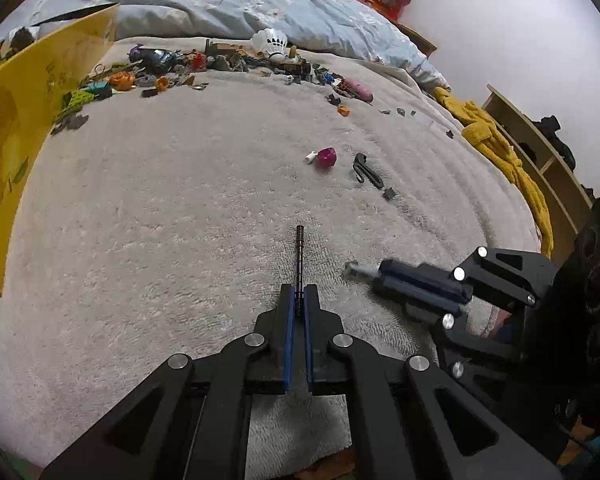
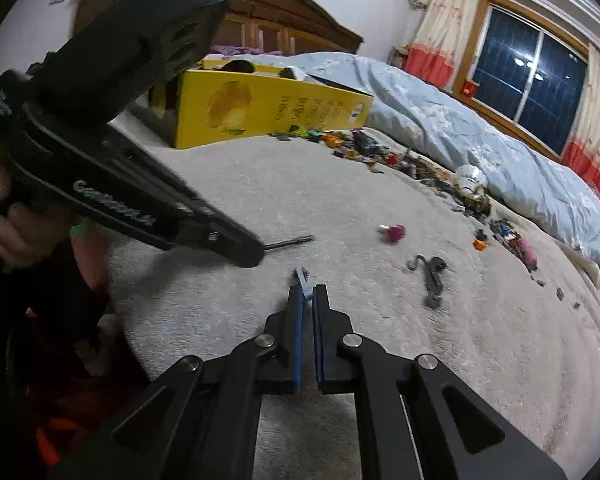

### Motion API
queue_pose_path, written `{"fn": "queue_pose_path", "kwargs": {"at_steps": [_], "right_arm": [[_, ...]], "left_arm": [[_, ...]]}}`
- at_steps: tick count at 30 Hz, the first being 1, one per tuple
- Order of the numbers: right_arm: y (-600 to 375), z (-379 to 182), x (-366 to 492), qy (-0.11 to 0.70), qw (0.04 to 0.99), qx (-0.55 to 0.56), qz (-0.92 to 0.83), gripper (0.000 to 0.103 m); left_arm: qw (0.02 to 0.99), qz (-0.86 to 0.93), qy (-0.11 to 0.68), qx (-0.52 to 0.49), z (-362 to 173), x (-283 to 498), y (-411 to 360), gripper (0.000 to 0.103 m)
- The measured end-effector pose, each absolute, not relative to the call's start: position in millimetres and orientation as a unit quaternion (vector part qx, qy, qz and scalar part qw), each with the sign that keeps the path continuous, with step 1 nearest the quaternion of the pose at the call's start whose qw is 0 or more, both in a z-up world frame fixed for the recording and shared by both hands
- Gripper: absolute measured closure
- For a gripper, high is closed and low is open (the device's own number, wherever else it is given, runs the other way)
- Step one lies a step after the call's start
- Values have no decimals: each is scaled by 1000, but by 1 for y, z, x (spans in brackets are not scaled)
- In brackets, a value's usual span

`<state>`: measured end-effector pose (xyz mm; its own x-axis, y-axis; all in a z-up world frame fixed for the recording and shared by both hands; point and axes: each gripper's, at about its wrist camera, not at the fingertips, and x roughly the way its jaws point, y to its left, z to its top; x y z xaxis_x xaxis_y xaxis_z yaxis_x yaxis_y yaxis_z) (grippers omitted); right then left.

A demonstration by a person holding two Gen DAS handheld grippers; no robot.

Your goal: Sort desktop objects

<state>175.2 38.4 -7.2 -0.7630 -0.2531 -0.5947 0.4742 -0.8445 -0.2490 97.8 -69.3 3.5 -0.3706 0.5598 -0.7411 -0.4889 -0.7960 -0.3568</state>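
Observation:
My left gripper (image 1: 299, 289) is shut on a thin black rod (image 1: 299, 256) that sticks forward above the white fleece blanket (image 1: 160, 220). The rod also shows in the right wrist view (image 2: 290, 242), poking out of the left gripper (image 2: 256, 254). My right gripper (image 2: 307, 288) is shut on a small grey-blue piece (image 2: 301, 278); in the left wrist view the right gripper (image 1: 380, 274) holds that piece (image 1: 358, 270) low over the blanket, right of the rod.
A yellow cardboard box (image 1: 24, 128) stands at the left. A row of several small toys (image 1: 220, 64) and a shuttlecock (image 1: 270, 42) lie at the far edge. A magenta piece (image 1: 325, 157) and a black hook (image 1: 365, 172) lie mid-blanket. A blue duvet (image 1: 240, 0) lies behind.

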Motion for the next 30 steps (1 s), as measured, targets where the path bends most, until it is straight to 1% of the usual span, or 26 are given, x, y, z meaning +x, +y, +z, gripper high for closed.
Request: {"fn": "queue_pose_path", "kwargs": {"at_steps": [1,2,3,4,5,6,7,8,9,12,13,14,15,16,18,20,23,24,25,26,27,28,30], "right_arm": [[40,-7,174,192,193,280,-921,96],[43,-7,172,184,194,282,-922,88],[47,-7,172,172,198,285,-922,77],[49,-6,170,161,201,284,-923,71],[50,-4,168,148,210,283,-924,59],[51,-2,168,137,221,286,-922,49],[51,1,167,128,231,289,-920,47],[49,3,166,125,231,286,-921,46],[48,4,166,126,226,285,-923,46],[44,-5,158,111,207,316,-919,47],[44,-9,155,110,201,326,-917,50],[44,-12,155,117,201,326,-916,61],[42,-11,157,134,207,319,-915,79],[39,-8,160,169,210,308,-913,96],[44,-3,164,198,202,292,-913,97],[57,-2,158,183,191,300,-916,97],[72,-4,152,144,180,318,-920,96],[74,-4,153,132,178,318,-922,92],[75,-5,154,123,175,318,-923,87],[75,-5,156,121,178,318,-923,71],[74,-4,157,119,180,316,-924,53],[75,-3,159,113,182,309,-926,49],[77,-1,159,99,195,301,-928,47]], "left_arm": [[316,829,-32,-460,4,99,-67,97],[313,836,-9,-450,6,103,-62,97],[313,843,17,-438,8,107,-56,95],[314,848,53,-423,10,112,-50,89],[313,854,100,-403,12,117,-42,82],[309,860,145,-379,14,122,-36,79],[308,862,170,-364,15,126,-34,74],[315,862,193,-346,17,130,-33,74],[333,854,193,-351,17,130,-36,73],[346,840,155,-389,8,121,-47,75],[350,839,145,-391,7,121,-50,81],[357,836,137,-393,7,121,-51,89],[366,833,125,-396,6,123,-52,92],[372,832,115,-396,6,124,-51,94],[395,824,106,-391,6,130,-42,94],[401,827,119,-375,7,137,-32,94],[381,843,144,-352,14,140,-31,94],[369,853,137,-342,20,138,-36,92],[362,860,126,-338,25,133,-42,81],[355,865,119,-335,27,130,-47,57],[347,869,114,-332,28,127,-51,46],[337,874,117,-329,26,126,-53,36],[340,868,136,-337,19,125,-49,35]]}}
